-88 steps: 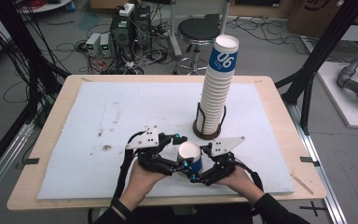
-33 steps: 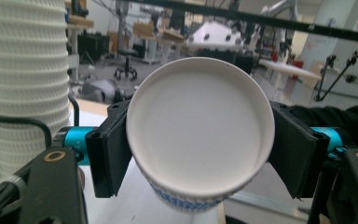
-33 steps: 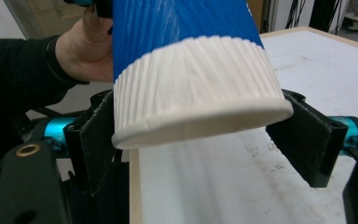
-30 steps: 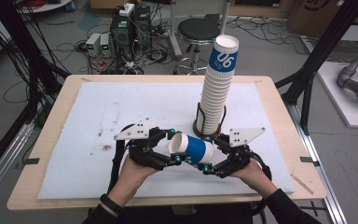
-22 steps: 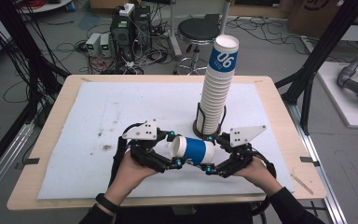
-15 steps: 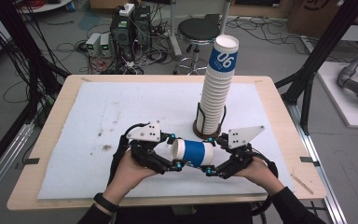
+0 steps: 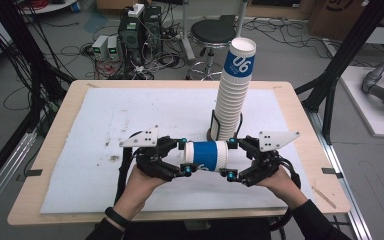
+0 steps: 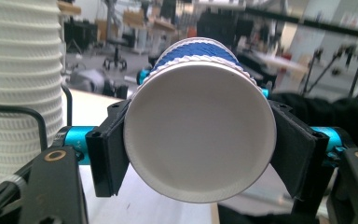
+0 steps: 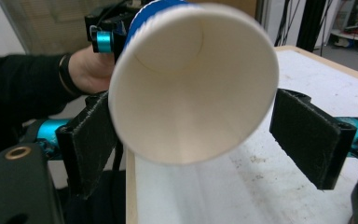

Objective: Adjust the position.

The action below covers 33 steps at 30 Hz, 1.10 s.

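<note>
Cup (image 7: 207, 156) lying sideways, held above desk (image 7: 300, 120) near front edge, just in front of cup stack (image 7: 232, 95). Left hand-held gripper (image 7: 184, 155) pinching cup's closed bottom end, pads tight on both sides, been squeezing in. Right hand-held gripper (image 7: 228, 159) at open rim end, jaws been spreading, one pad clear of rim.

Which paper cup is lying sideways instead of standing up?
The blue-banded white paper cup held level between the left gripper and the right gripper. The other cups stand upright in the tall white stack behind it.
</note>
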{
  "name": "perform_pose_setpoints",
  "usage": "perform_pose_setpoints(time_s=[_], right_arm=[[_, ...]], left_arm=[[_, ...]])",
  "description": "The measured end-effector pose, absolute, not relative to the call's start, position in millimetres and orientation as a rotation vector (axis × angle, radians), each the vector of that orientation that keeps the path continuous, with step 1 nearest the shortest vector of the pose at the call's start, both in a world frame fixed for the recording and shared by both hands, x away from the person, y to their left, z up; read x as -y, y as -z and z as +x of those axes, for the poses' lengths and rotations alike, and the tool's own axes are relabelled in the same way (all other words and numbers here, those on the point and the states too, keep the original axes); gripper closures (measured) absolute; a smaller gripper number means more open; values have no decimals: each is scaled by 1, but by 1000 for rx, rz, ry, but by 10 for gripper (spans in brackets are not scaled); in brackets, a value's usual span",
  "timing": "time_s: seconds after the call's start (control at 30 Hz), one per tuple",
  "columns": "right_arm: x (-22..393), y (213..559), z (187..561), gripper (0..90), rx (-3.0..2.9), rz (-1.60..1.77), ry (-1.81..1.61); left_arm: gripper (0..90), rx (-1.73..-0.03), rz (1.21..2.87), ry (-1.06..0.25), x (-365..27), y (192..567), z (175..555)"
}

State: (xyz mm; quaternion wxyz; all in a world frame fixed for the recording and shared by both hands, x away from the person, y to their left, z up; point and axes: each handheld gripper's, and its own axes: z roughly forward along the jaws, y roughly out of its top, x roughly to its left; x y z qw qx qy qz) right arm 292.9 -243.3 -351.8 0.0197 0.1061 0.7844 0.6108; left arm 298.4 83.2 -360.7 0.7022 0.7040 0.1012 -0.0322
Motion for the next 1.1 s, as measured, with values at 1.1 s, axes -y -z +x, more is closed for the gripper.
perform_pose_setpoints(time_s=[1.1], right_arm=[[230,351,290,210,-2657,216,-1627]], left_arm=[[217,-150,2079,17,-56,350,288]])
